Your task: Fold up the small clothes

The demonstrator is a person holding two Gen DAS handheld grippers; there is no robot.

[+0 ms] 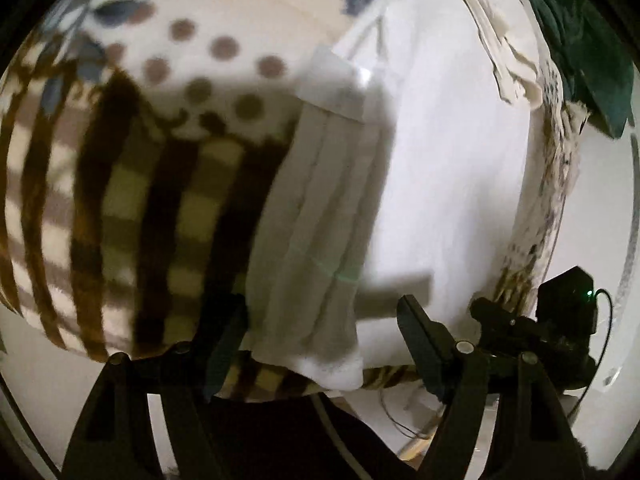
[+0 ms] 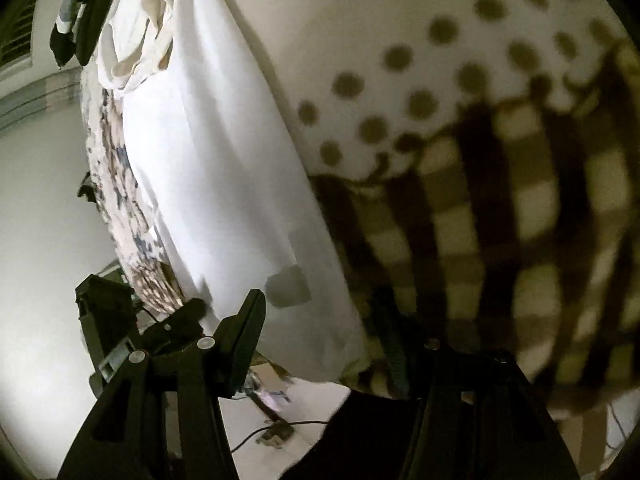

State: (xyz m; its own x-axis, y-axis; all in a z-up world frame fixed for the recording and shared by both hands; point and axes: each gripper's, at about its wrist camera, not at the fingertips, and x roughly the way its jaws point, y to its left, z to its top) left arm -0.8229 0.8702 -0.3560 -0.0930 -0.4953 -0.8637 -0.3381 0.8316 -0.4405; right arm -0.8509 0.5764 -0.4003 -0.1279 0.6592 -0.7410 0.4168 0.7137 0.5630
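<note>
The left gripper (image 1: 320, 332) and right gripper (image 2: 316, 332) are both standing with jaws apart, gripping nothing, straddling the near edge of the white garment (image 1: 440, 184). For a clean fold, each should pinch a lower corner squarely. The garment is lying flat, centre frame, on a patterned blanket (image 1: 152, 184), with a pleated flap (image 1: 320, 208) doubling over.

Open room is seen at nine o'clock on the brown checked and dotted fleece blanket (image 1: 132, 184); three o'clock is blocked by the flat white cloth garment (image 1: 452, 168).
</note>
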